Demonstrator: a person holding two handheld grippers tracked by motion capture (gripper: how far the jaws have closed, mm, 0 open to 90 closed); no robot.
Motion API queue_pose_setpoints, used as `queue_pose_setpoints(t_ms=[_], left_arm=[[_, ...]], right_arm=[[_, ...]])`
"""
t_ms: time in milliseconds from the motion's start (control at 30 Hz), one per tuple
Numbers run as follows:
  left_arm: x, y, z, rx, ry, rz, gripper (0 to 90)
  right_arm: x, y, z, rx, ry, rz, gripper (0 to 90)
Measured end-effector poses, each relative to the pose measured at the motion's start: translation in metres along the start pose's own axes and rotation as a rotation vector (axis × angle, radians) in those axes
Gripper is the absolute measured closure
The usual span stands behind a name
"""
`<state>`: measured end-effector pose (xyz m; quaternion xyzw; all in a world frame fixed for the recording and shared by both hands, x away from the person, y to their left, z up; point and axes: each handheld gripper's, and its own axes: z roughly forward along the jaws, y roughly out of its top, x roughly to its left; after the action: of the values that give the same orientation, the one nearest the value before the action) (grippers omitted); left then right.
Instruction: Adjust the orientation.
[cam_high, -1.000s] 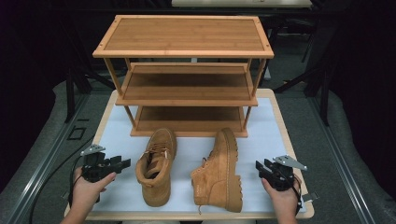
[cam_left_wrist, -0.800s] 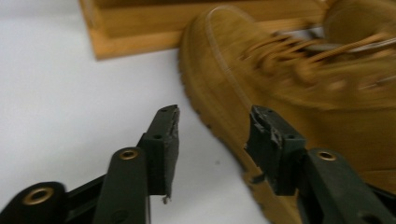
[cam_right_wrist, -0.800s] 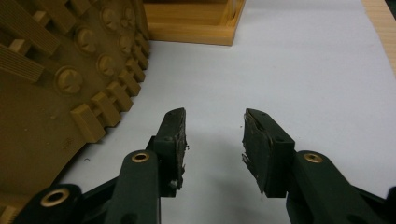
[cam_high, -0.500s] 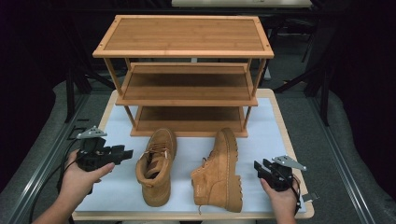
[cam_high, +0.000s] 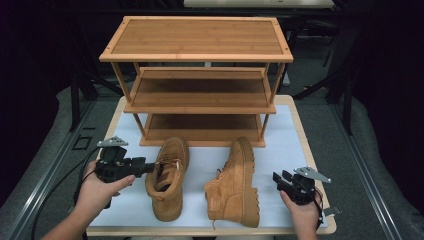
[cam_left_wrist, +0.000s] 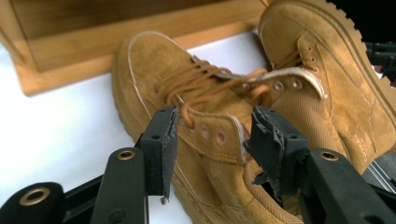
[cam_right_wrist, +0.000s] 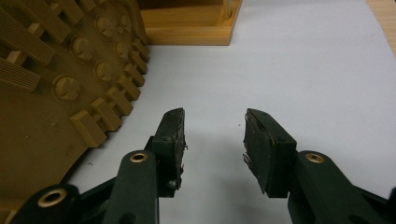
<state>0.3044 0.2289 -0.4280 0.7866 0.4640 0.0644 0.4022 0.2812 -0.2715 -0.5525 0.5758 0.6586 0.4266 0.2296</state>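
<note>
Left hand-held gripper: jaws parted, straddling the collar of the upright left boot, near left on the white surface. Right boot: lying on its side, just beside. Right hand-held gripper: released, empty, near right. Wooden shoe rack: far.

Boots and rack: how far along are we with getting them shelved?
Nothing is shelved: the rack holds no boots. The upright boot and the boot on its side both sit on the white mat. The left tool is open around the upright boot's collar; the right tool is open, holding nothing.
</note>
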Motion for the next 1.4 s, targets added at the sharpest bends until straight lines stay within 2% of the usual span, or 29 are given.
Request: queue_pose_setpoints(t_ms=[100,133,333,467,567,767,833,867,900,1033,1133,1200,1300,1400], left_arm=[[-0.002,-0.005,0.005,0.010,-0.002,-0.001,52.5],[-0.003,-0.006,0.007,0.011,-0.004,-0.002,52.8],[-0.006,-0.015,0.018,0.039,-0.001,-0.017,56.8],[-0.007,-0.019,0.020,0.023,0.008,-0.021,58.9],[-0.007,-0.019,0.020,0.024,0.014,-0.020,65.2],[-0.006,-0.014,0.018,0.053,0.011,-0.010,73.4],[-0.004,-0.010,0.015,0.075,0.038,0.025,76.5],[-0.004,-0.010,0.015,0.075,0.038,0.025,77.2],[0.000,-0.007,0.013,0.096,0.056,0.039,77.6],[0.010,-0.001,0.008,0.118,0.066,0.037,78.1],[0.019,0.003,0.004,0.133,0.102,0.063,78.4],[0.026,0.005,0.002,0.148,0.121,0.061,78.6],[0.032,0.006,0.002,0.162,0.110,0.046,78.5],[0.031,0.008,0.003,0.184,0.105,0.051,75.7]], right_arm=[[0.000,0.000,0.000,0.005,0.000,0.001,57.3],[0.000,0.000,-0.001,0.023,-0.003,0.002,57.3],[-0.001,0.000,-0.001,0.015,-0.001,0.007,57.2],[-0.001,0.000,0.000,0.013,0.000,0.008,57.2],[-0.001,-0.001,0.000,0.012,-0.002,0.009,57.1],[-0.002,-0.001,0.000,0.008,-0.004,0.013,57.2],[-0.003,-0.001,-0.001,0.007,-0.004,0.019,57.2],[-0.003,-0.001,-0.001,0.007,-0.004,0.019,57.2],[-0.003,-0.001,-0.001,0.004,-0.003,0.021,57.2],[-0.004,-0.001,-0.001,0.003,-0.002,0.021,57.2],[-0.004,-0.001,-0.001,0.003,-0.003,0.023,57.1],[-0.004,-0.001,-0.001,0.003,-0.003,0.026,57.1],[-0.004,-0.001,-0.001,0.012,-0.003,0.026,57.1],[-0.004,-0.001,0.000,0.010,-0.003,0.026,57.1]])
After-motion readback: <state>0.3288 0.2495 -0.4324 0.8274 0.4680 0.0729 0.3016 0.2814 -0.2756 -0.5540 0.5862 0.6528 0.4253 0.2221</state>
